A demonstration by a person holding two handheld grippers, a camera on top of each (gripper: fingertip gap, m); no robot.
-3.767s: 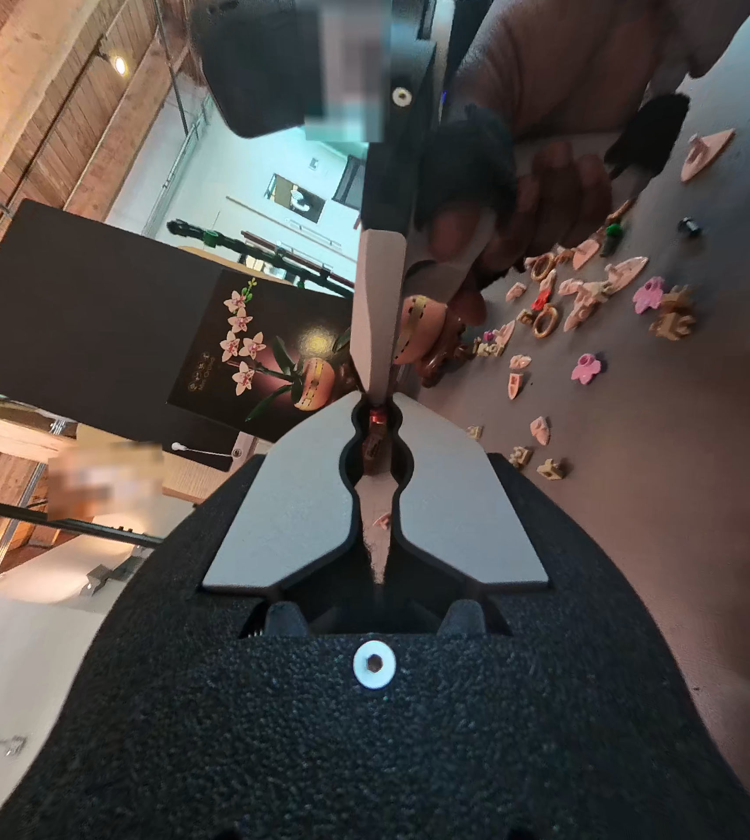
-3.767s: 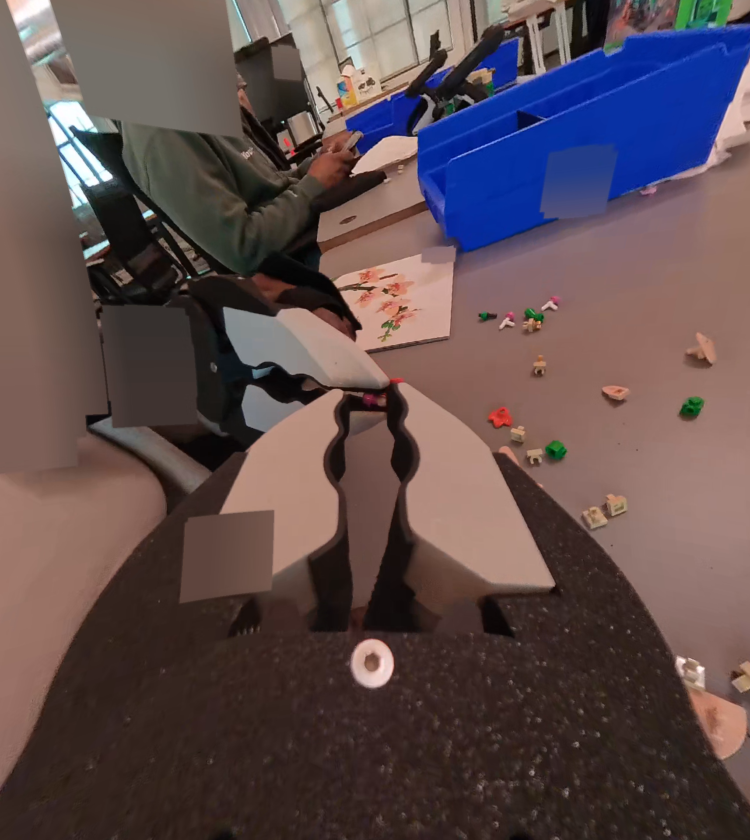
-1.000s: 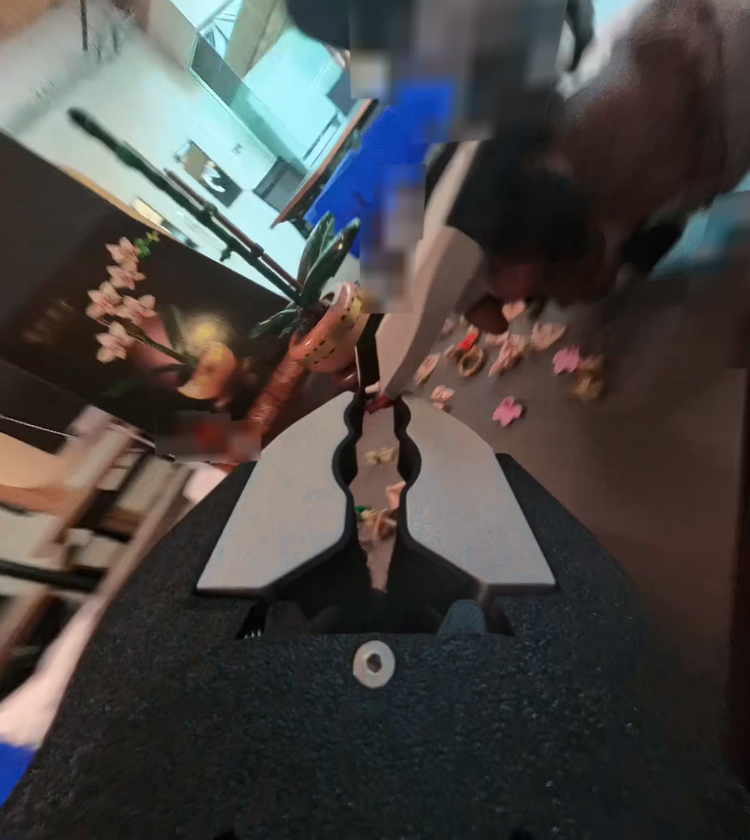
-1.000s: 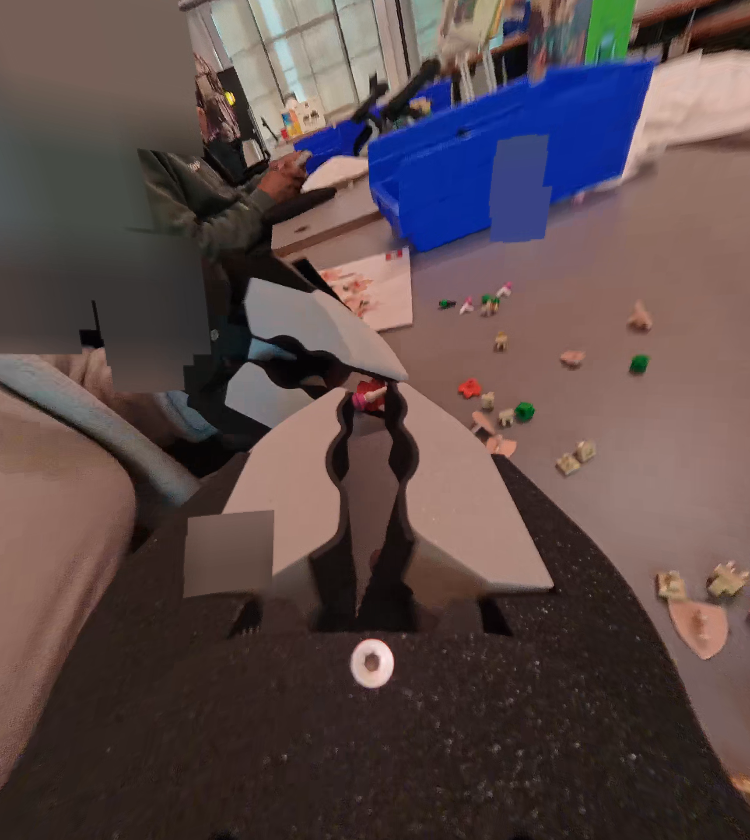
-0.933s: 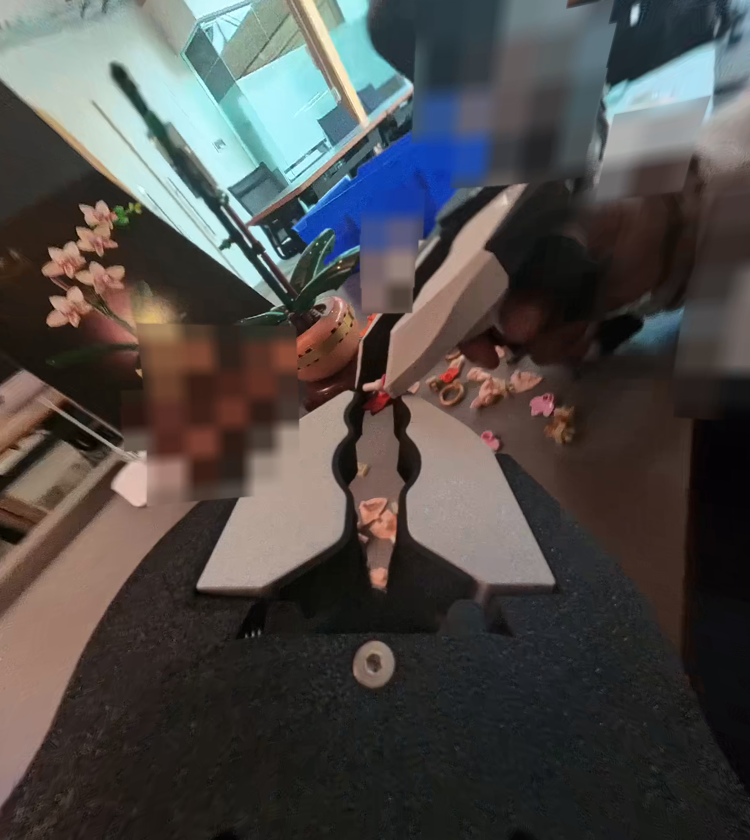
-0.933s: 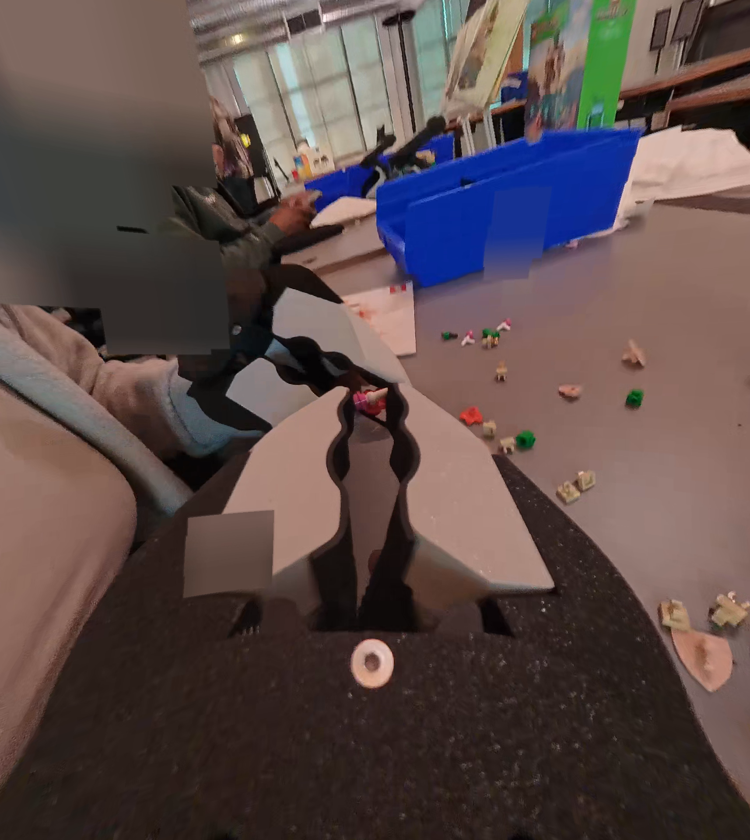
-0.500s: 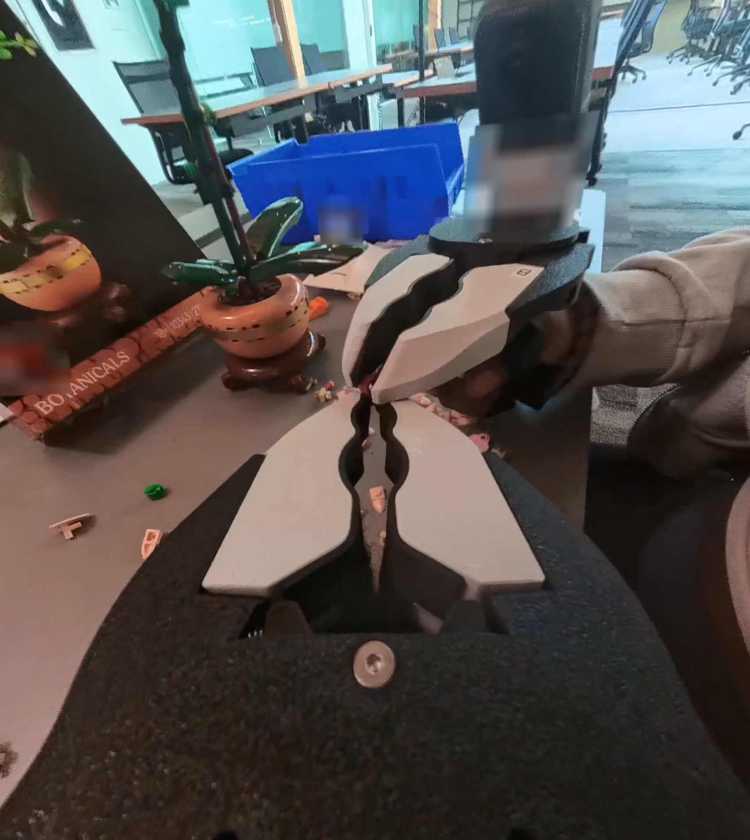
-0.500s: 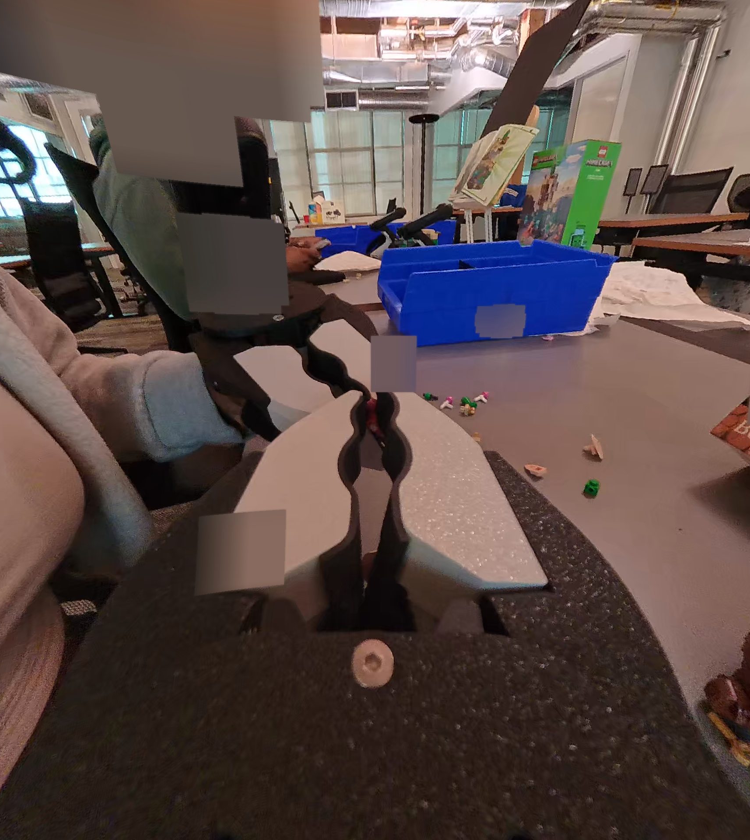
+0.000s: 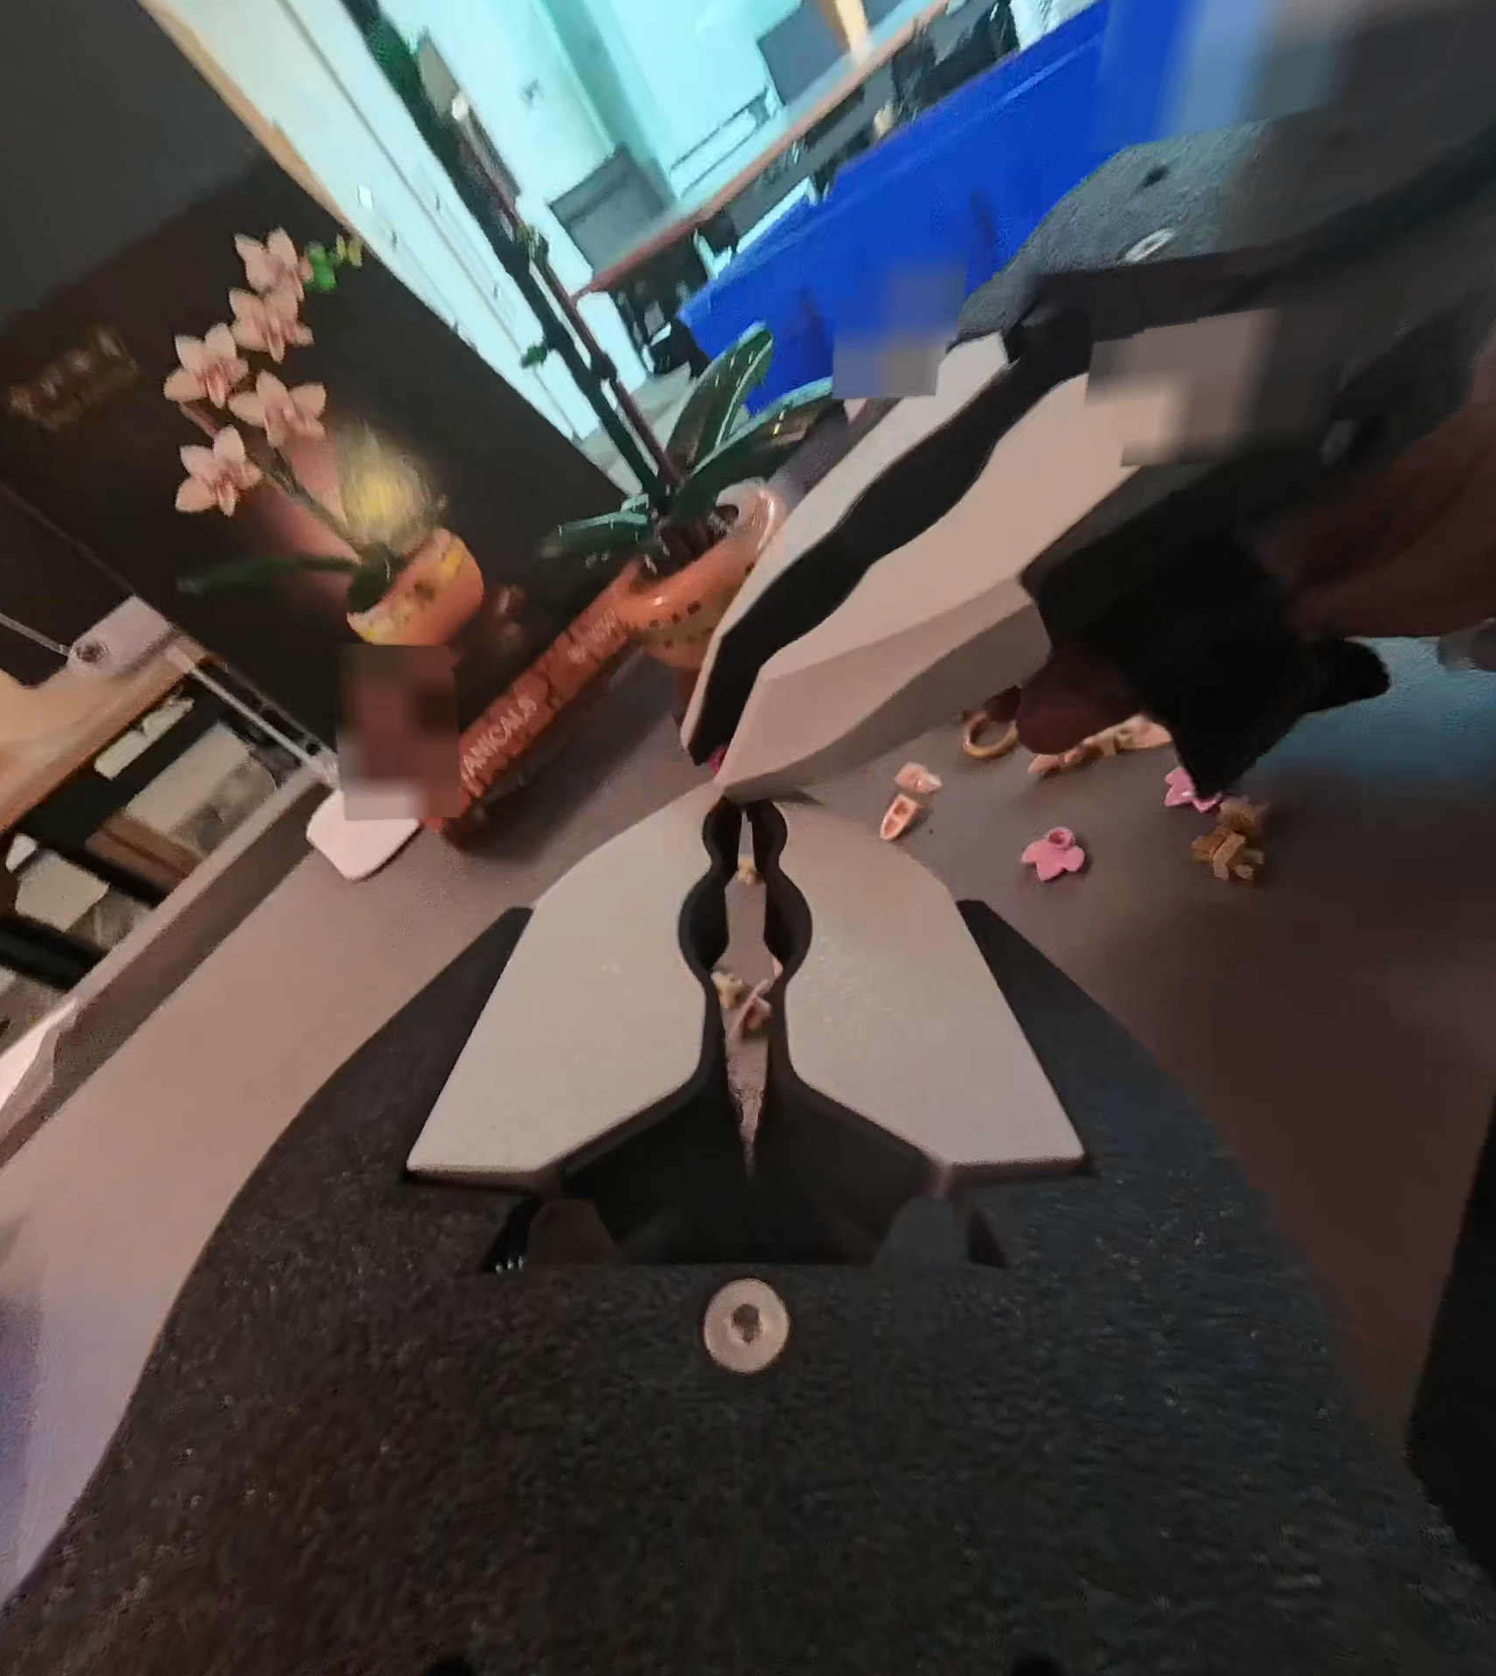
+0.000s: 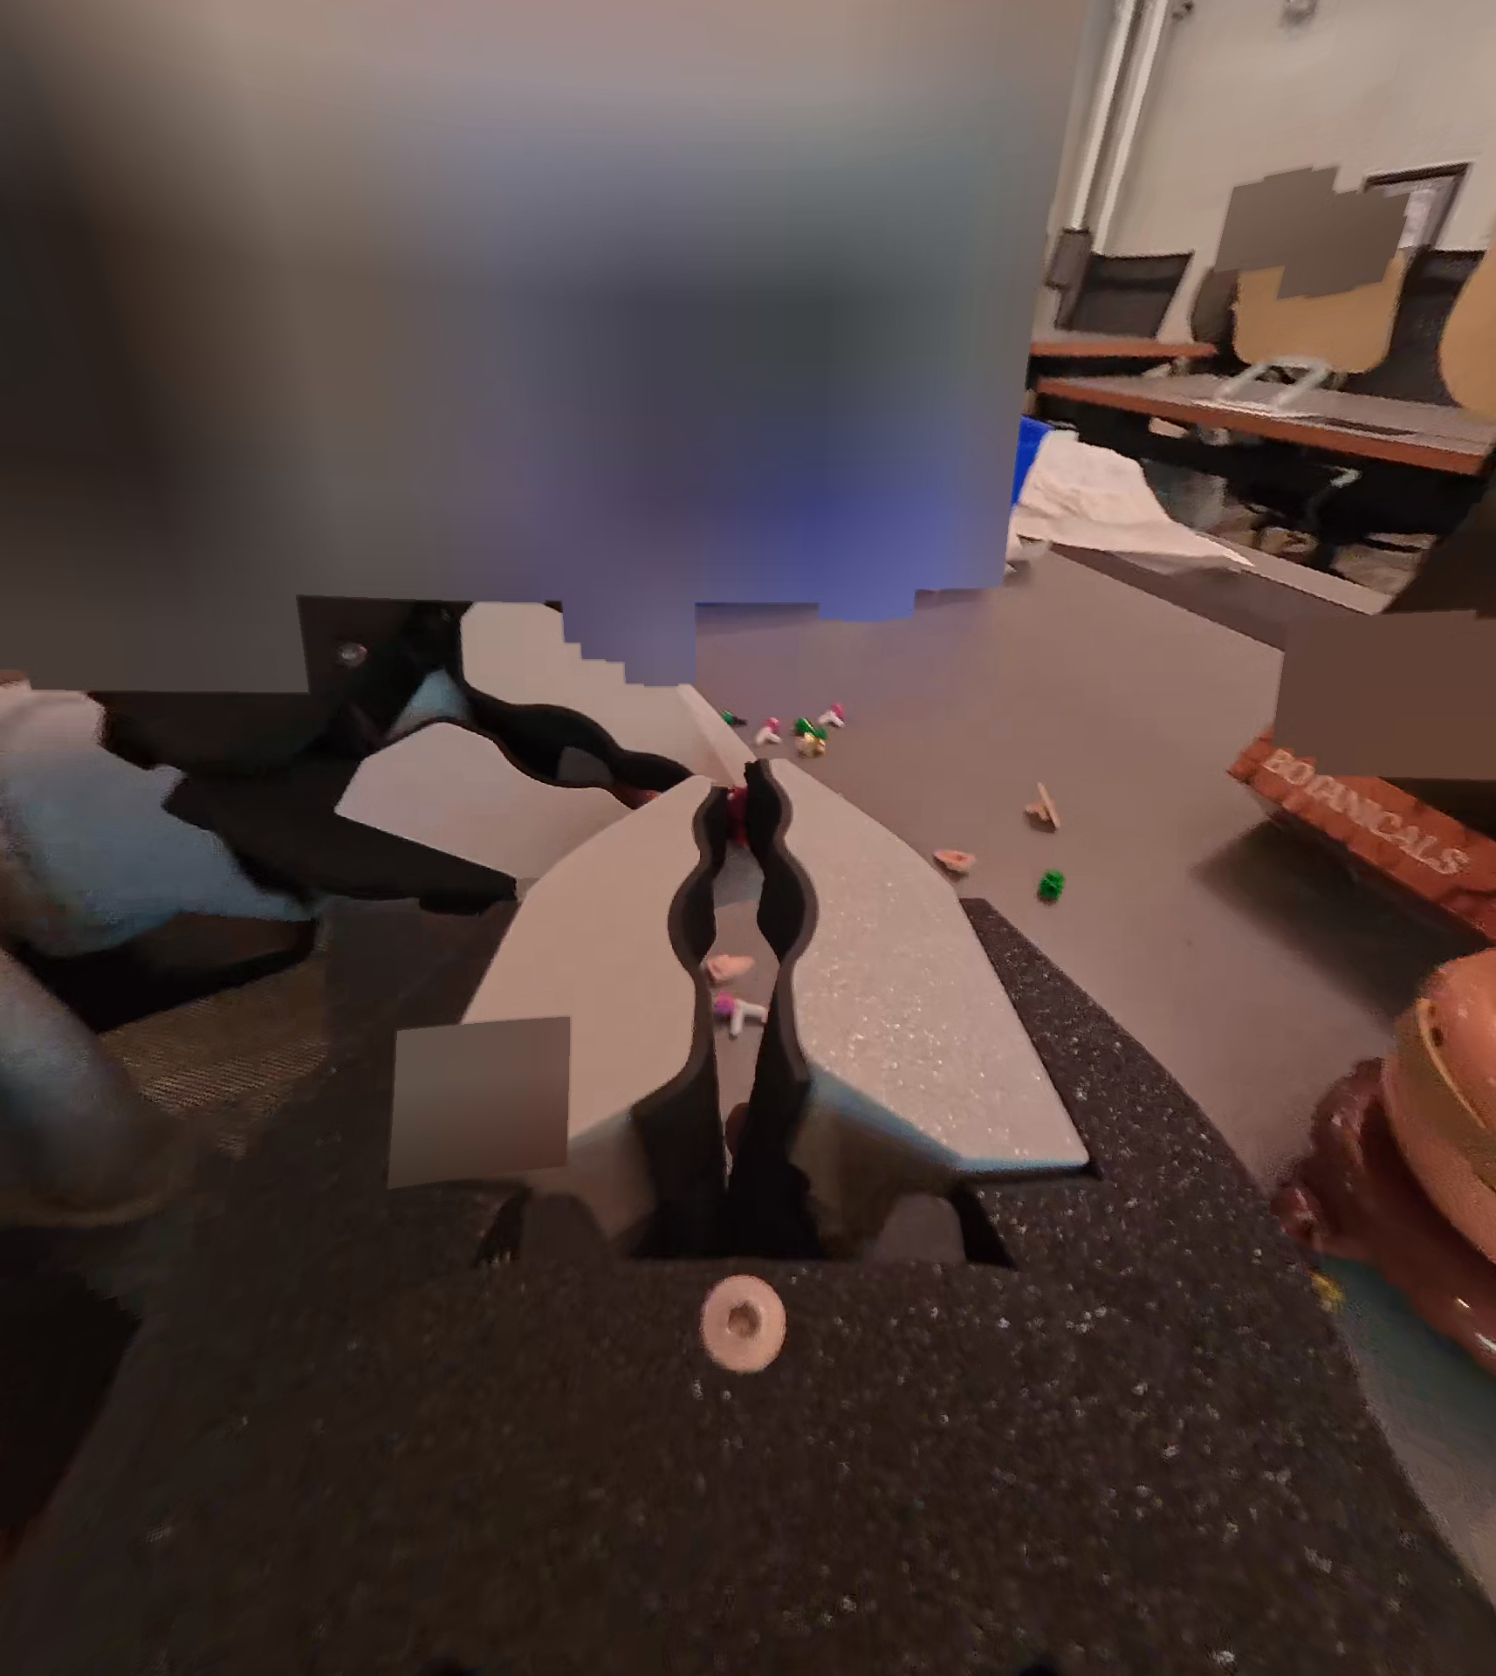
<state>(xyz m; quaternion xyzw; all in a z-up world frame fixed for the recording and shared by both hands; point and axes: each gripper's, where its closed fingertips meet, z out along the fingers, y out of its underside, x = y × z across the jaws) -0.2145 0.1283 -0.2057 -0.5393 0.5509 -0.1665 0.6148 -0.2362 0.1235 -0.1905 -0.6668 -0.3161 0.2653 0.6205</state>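
My left gripper (image 9: 744, 813) and my right gripper (image 10: 737, 798) meet tip to tip above the grey table (image 10: 1116, 725). A small red and pink brick piece (image 10: 735, 805) sits between the right gripper's tips, which are shut on it. In the left wrist view the right gripper (image 9: 713, 753) comes in from the upper right, with a bit of pink at its tip. The left gripper's jaws are nearly closed at that same spot; its own hold is mostly hidden. In the right wrist view the left gripper (image 10: 694, 778) comes in from the left.
A brick-built flower pot with green leaves (image 9: 690, 580) stands behind the tips, close at the right in the right wrist view (image 10: 1488, 1134). A dark box with an orchid picture (image 9: 182, 363) leans at the left. Loose pink and tan pieces (image 9: 1053, 852) and green ones (image 10: 1050, 884) lie scattered.
Both grippers stayed tip to tip on the small piece. The left view has rolled and tilted. The right view has swung right, so the pot now sits close at its right edge.
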